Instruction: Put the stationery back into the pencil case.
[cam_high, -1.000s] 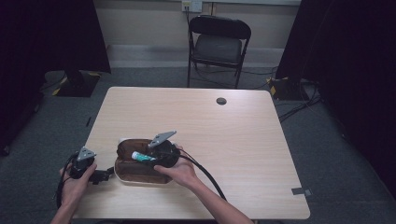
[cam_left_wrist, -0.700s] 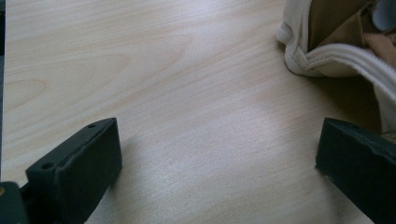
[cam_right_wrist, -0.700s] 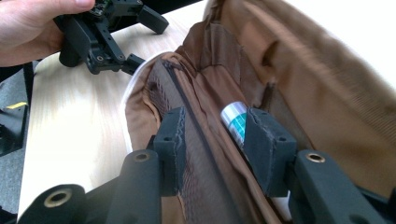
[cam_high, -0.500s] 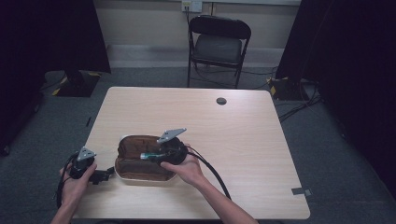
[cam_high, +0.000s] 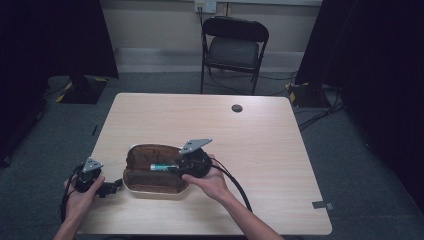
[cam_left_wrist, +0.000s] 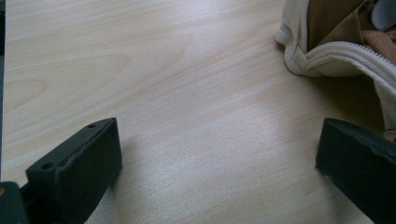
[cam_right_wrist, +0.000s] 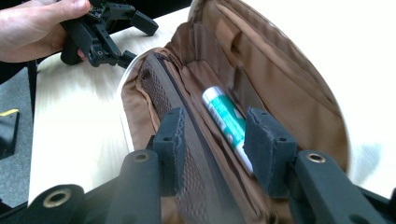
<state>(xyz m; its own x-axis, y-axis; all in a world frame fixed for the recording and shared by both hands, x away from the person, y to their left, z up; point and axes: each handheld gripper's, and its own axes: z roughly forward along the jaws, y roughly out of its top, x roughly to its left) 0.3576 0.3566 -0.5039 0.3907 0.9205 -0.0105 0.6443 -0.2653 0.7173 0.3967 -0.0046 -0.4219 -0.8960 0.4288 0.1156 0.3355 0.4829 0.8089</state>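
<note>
Since the earlier frame, the right tongs have drawn back a little toward the right end of the open brown fabric pouch with a cream rim and zip, and their jaws have just been opening. In the right gripper view the white tube with a green label lies between the two black pads without either pad pressing on it, so the tongs are released around it. The tube rests inside the pouch, along its brown lining, beside a mesh pocket.

At the pouch's left end, the left tongs rest low on the counter in the person's left hand. The left gripper view shows their jaws spread wide, released, with bare wood between them and the cream zipped rim of the pouch just beyond the right-hand jaw.

The counter is a pale wood-grain top with rounded corners, and the pouch lies near its front left part. A small round black cap sits toward the far edge, well apart from the pouch. Beyond the counter stands a black folding chair against a light wall, on grey carpet. Dark curtains hang at both sides, and cables trail across the floor at the right.
</note>
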